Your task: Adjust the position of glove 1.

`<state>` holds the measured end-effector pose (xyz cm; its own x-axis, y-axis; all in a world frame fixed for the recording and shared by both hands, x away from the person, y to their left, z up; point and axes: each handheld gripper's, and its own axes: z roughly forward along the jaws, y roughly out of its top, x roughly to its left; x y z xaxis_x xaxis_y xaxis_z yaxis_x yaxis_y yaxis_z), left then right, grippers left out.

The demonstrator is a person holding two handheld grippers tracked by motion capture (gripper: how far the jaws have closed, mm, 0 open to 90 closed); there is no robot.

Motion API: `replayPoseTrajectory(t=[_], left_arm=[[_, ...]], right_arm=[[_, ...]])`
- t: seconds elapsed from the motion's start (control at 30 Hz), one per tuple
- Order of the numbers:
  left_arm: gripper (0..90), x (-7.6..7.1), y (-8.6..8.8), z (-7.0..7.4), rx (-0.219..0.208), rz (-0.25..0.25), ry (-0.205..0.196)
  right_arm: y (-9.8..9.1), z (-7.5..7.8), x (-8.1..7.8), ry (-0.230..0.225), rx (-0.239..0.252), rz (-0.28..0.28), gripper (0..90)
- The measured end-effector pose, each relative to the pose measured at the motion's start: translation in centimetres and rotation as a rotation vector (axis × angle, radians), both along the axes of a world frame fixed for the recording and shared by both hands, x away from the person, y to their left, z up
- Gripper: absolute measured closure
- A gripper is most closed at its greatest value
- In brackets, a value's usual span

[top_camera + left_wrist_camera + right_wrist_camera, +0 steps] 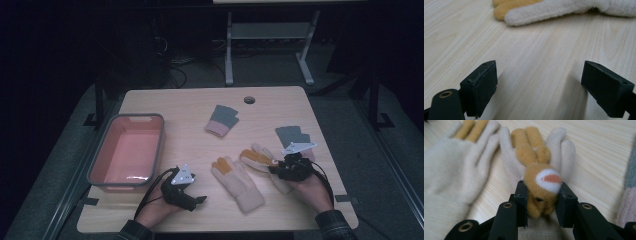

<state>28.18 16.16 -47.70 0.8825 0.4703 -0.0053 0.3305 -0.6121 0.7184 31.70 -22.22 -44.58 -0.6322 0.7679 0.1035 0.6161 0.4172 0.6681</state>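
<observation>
- The right gripper (274, 167), at the lower right of the high view, has its two black jaws pressed against the sides of the tan animal patch on the right-hand cream glove (537, 167). The patch bulges between the pads, so the grip is on the raised fabric rather than on the flat body of the glove.
- That glove lies on the wooden table (190, 107), right of centre in the high view, fingers pointing toward the upper left. It looks to rest on the surface, not lifted.
- Pinching the padded patch gives the jaws a thick fold to bite on; a flat knit layer would probably slip out.
- The matching cream glove (236, 182) lies just beside the first, lower centre of the high view, palm area down, orange fingers toward the upper left. It is untouched.
- The left gripper (200, 199), at the lower left of the high view, has its jaws spread wide with bare wood between them. Its own view shows a glove fingertip at the top edge, well clear of the pads. It appears parked low near the table, ready for the second glove.
- The pink bin (127, 152) stands at the left of the table, open side up and close to the left hand, a likely drop point.
- Two grey-and-pink gloves (221, 120) lie farther up the frame, one at centre and one partly behind the right gripper.
</observation>
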Motion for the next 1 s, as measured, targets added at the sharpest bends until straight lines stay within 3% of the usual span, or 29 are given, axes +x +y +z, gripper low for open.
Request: replayPoseTrajectory(t=[0.13,0.3,0.5,0.7,1.0], left_arm=[[12.7,0.0,0.0,0.0,0.0,0.0,-0.002],[12.7,0.0,-0.1,0.0,-0.007,0.003,0.0],[12.7,0.0,-0.1,0.0,-0.009,0.002,0.0],[12.7,-0.1,-0.2,-0.1,-0.009,-0.003,-0.002],[12.7,-0.3,-0.4,-0.1,-0.017,-0.01,-0.001]], right_arm=[[0.2,1.1,-0.8,-0.032,0.032,0.0,66.6],[1.3,2.3,-1.5,-0.041,0.067,-0.008,66.6],[3.7,3.2,-2.2,-0.042,0.087,0.004,66.4],[6.4,3.2,-2.7,-0.034,0.081,0.022,66.3],[9.2,2.4,-2.7,-0.026,0.058,-0.007,65.2]])
